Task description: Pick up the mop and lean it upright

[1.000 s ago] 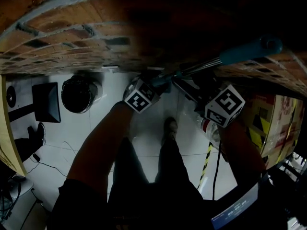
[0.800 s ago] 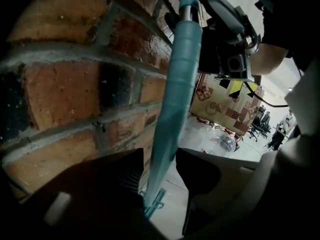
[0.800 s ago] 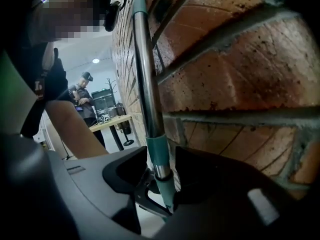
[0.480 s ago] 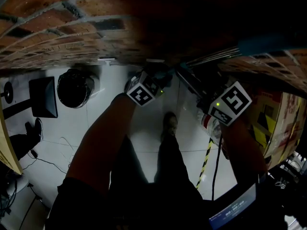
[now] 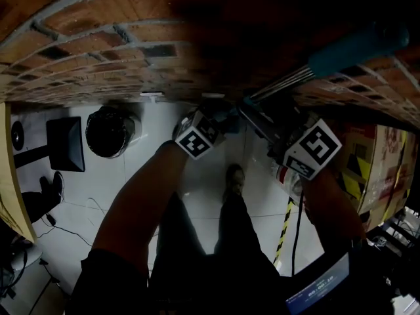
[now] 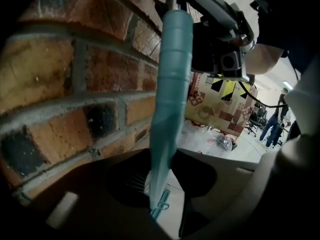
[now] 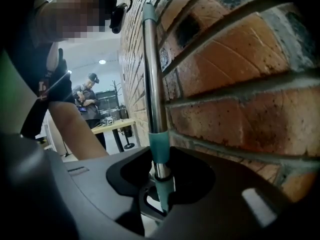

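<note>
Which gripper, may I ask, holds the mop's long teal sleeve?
The left gripper; the right gripper grips the metal pole. Both pairs of jaws have just been closing.

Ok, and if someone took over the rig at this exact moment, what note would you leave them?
Left gripper: jaws have just been closing and are clamped on the teal sleeve of the mop.
Right gripper: jaws have also just been closing, clamped on the metal shaft at a teal collar.
Mop: held by both grippers, with its pole running close along the brick wall. Its head is out of view.
Done: mop gripped.
Left: stand it upright against the wall, then release.
</note>
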